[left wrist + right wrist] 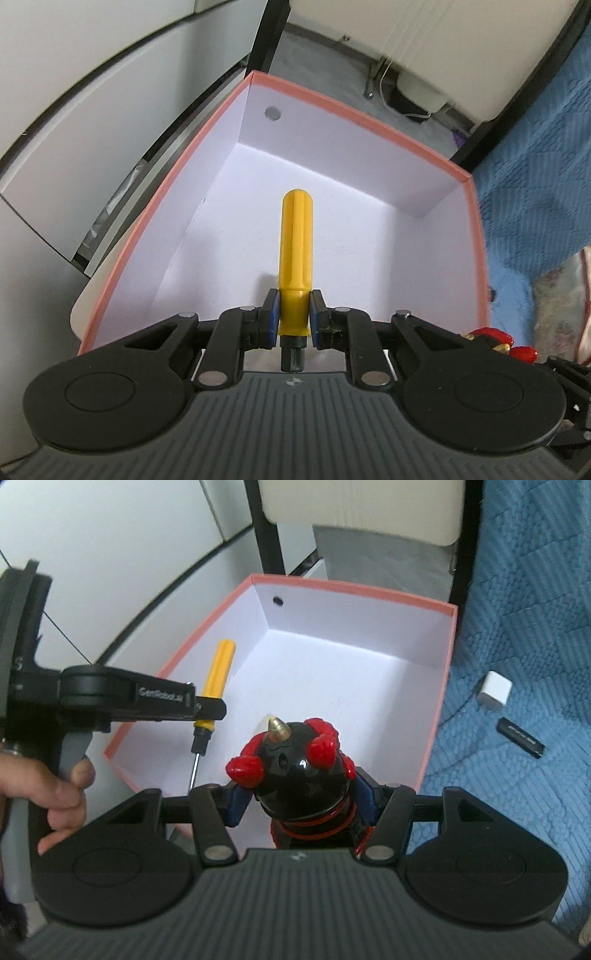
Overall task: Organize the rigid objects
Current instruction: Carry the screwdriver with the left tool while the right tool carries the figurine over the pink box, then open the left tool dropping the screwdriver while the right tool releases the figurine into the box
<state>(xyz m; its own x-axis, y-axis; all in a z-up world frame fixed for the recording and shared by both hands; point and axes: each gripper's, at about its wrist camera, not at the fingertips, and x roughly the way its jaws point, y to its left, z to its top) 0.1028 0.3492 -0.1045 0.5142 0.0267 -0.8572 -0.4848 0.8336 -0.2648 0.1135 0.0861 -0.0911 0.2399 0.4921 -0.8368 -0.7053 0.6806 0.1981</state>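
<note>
The left gripper (293, 317) clamps a yellow screwdriver (295, 254) at frame centre, above the white-lined pink box (369, 107). The right gripper (301, 805) clamps a black-and-red toy figure (295, 771) over the box's near edge; nothing lies on the visible box floor.

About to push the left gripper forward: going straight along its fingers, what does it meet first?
Likely the box's white inner floor: the left gripper points down into the box, and the yellow-handled screwdriver it holds would touch first. Depth is unclear.
</note>
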